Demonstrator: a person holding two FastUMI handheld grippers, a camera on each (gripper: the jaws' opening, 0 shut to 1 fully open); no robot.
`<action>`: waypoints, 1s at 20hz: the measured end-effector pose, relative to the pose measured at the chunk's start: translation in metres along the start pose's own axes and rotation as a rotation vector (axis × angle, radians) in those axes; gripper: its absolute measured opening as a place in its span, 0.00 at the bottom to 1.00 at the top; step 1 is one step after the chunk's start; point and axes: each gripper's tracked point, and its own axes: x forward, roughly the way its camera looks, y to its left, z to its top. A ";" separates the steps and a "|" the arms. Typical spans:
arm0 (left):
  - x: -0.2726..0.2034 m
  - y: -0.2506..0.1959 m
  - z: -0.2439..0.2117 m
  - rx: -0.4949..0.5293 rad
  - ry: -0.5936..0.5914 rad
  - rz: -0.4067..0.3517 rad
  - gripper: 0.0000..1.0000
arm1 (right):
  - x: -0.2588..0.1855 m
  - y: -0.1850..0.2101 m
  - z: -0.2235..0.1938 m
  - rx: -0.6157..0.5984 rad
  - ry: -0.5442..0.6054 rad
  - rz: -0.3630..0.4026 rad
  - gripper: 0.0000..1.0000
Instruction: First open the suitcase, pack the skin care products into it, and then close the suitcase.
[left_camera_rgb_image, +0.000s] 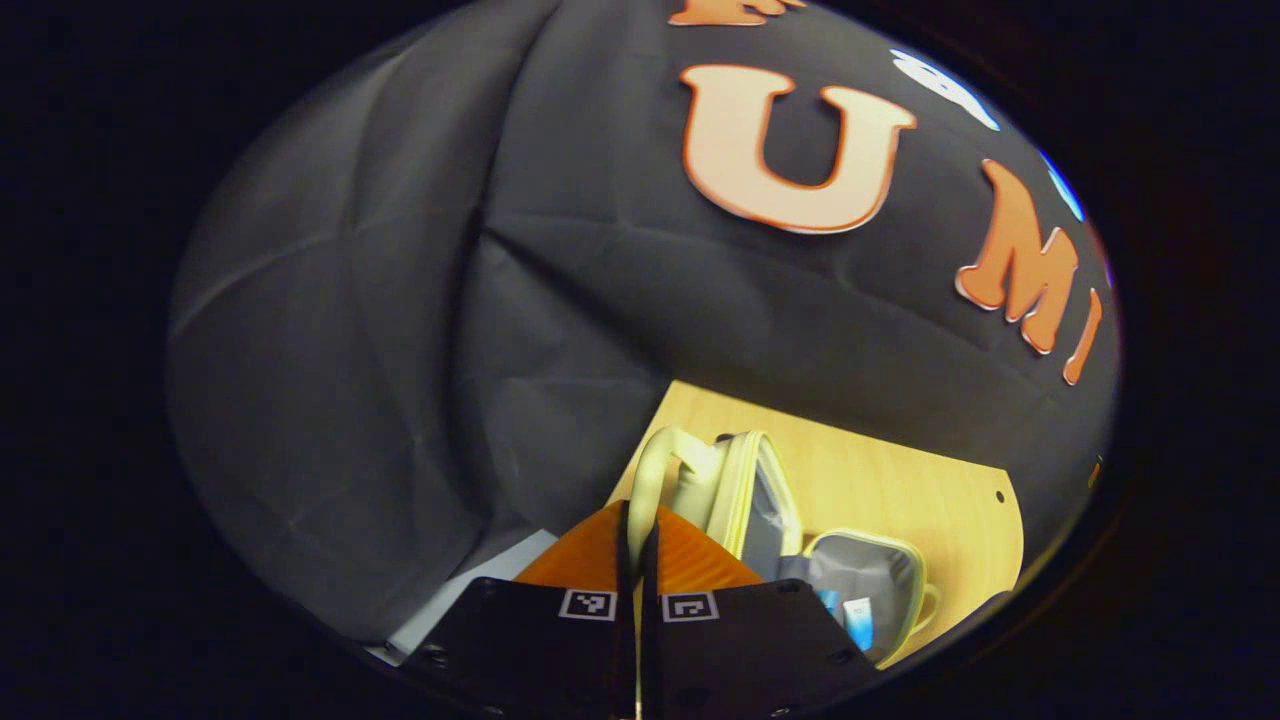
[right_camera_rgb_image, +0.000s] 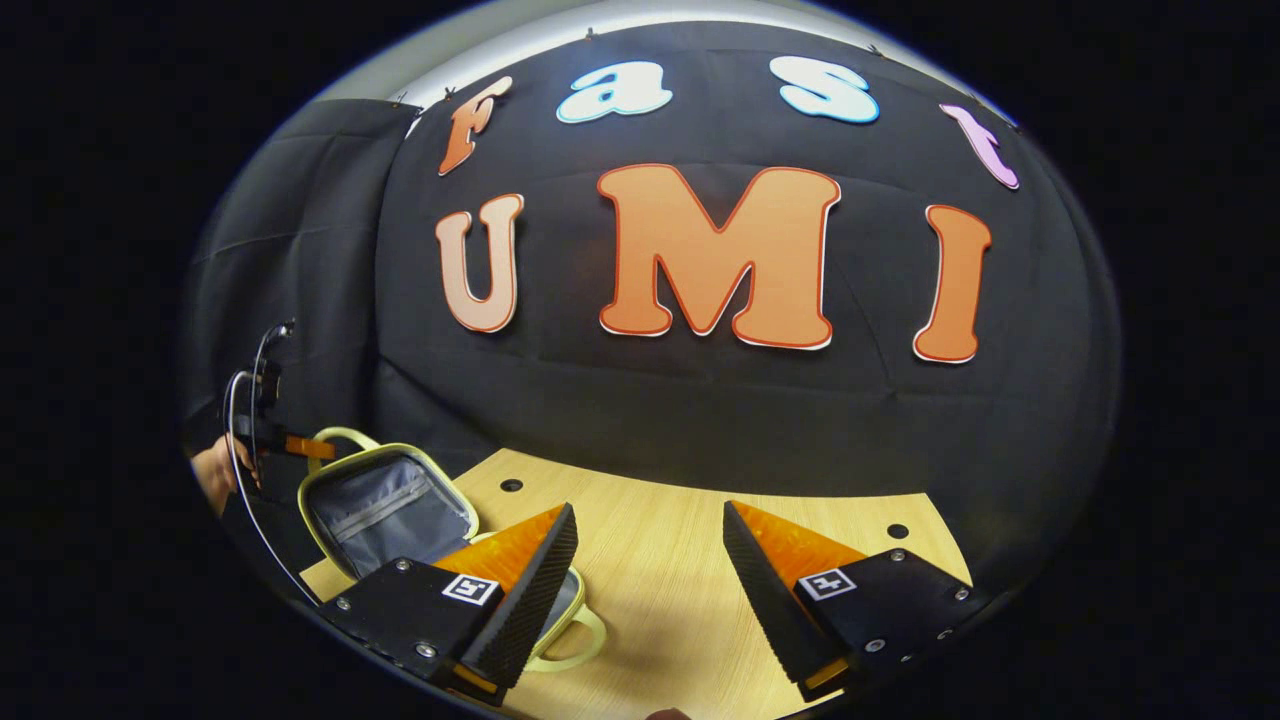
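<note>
Suitcase (left_camera_rgb_image: 790, 540) stands open, skin care products (left_camera_rgb_image: 850, 615) inside. Left gripper (left_camera_rgb_image: 637, 540) pinches the lid's handle (left_camera_rgb_image: 665, 460) (likely to swing it closed), while right gripper (right_camera_rgb_image: 648, 560) hovers spread over the table (right_camera_rgb_image: 660, 600).

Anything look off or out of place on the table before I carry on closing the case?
Nothing stands out. The suitcase sits open on the table, lid up, with the skin care products lying inside the lower half. No spill or damage shows. The left gripper is pinched on the lid's handle; the right gripper is open.
</note>
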 end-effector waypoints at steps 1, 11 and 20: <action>-0.010 -0.015 0.006 0.016 -0.017 -0.017 0.02 | 0.000 -0.002 0.000 -0.011 -0.003 0.006 0.93; -0.053 -0.142 0.017 0.091 -0.069 -0.137 0.02 | -0.007 -0.031 -0.005 -0.023 -0.020 0.055 0.94; -0.069 -0.255 -0.019 0.197 -0.051 -0.254 0.02 | -0.009 -0.059 -0.021 -0.009 0.000 0.056 0.93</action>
